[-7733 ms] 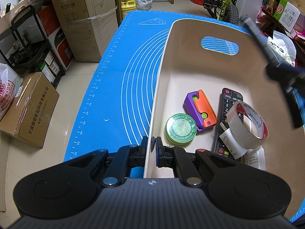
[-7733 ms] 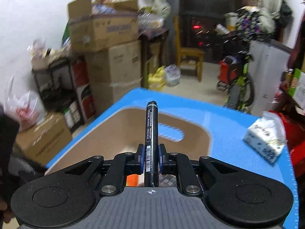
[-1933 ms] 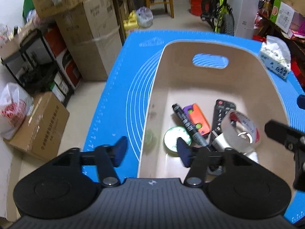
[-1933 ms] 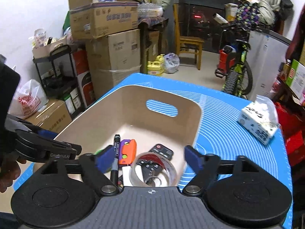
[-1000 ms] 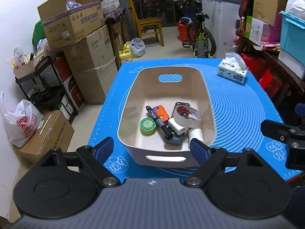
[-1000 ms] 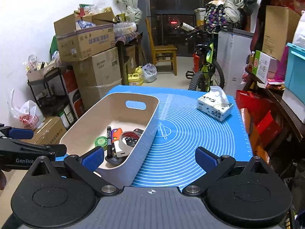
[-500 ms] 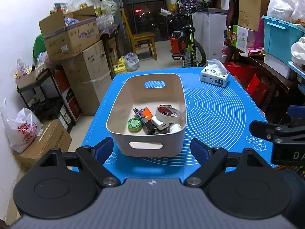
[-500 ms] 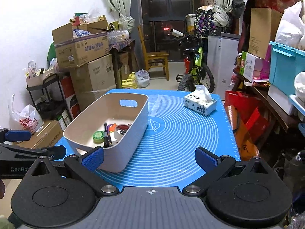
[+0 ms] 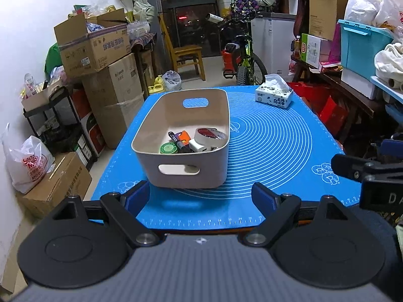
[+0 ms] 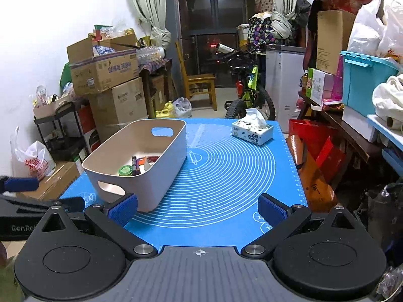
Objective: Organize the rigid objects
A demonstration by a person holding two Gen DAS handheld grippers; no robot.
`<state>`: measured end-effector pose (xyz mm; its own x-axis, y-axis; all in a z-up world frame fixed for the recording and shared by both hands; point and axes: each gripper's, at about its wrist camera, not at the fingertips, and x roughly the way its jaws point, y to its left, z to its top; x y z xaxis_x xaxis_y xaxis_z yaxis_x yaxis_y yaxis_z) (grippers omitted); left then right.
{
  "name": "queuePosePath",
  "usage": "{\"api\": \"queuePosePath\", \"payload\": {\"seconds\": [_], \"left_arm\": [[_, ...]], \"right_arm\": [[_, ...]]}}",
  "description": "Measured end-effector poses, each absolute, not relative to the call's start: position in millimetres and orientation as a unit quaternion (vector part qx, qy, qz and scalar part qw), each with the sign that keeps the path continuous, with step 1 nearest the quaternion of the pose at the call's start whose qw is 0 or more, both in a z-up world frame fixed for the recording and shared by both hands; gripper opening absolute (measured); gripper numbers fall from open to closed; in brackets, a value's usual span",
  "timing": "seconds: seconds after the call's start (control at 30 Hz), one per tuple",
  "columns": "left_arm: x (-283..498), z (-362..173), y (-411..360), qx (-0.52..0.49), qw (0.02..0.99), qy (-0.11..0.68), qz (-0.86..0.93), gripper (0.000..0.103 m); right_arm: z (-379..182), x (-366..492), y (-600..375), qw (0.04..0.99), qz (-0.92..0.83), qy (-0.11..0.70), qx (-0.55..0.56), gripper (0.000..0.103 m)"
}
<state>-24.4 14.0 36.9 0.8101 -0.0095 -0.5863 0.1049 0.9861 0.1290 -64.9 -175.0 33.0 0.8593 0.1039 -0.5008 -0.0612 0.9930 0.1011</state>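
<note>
Left claw (image 9: pixel 201 197) gaping wide, holding nothing; right claw (image 10: pixel 197 210) likewise; bin (image 9: pixel 186 171) sitting on bench mat (image 9: pixel 277 151), tape (image 9: pixel 210 136) inside.

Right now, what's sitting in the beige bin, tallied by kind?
Green round tin: 1
Black marker: 1
Orange and purple utility knife: 1
Tape roll: 1
Small white item, too hidden to name: 1
Total visible in the beige bin: 5; its near wall may hide more.
</note>
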Motion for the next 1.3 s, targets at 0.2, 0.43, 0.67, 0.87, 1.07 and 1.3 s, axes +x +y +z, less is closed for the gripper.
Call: {"api": "queuePosePath", "payload": {"seconds": [0.2,0.43,0.67,0.87,1.07,1.3], "left_arm": [[-34,32,15,0.075,0.951,0.300,-0.024,0.087],[-39,26,15,0.081,0.949,0.303,-0.022,0.088],[-45,24,18,0.077,0.953,0.292,-0.016,0.087],[-45,22,18,0.073,0.953,0.292,-0.018,0.087],[-44,22,17,0.072,0.953,0.292,-0.019,0.087],[-44,22,18,0.072,0.954,0.292,-0.018,0.088]], "right_arm": [[24,-77,-175,0.965,0.046,0.255,0.042,0.101],[24,-93,-168,0.972,0.047,0.231,0.023,0.101],[21,-98,-165,0.972,0.046,0.230,0.020,0.101],[19,-102,-163,0.972,0.048,0.230,0.021,0.101],[17,-102,-158,0.971,0.052,0.233,0.014,0.101],[16,-103,-158,0.971,0.050,0.233,0.013,0.101]]}}
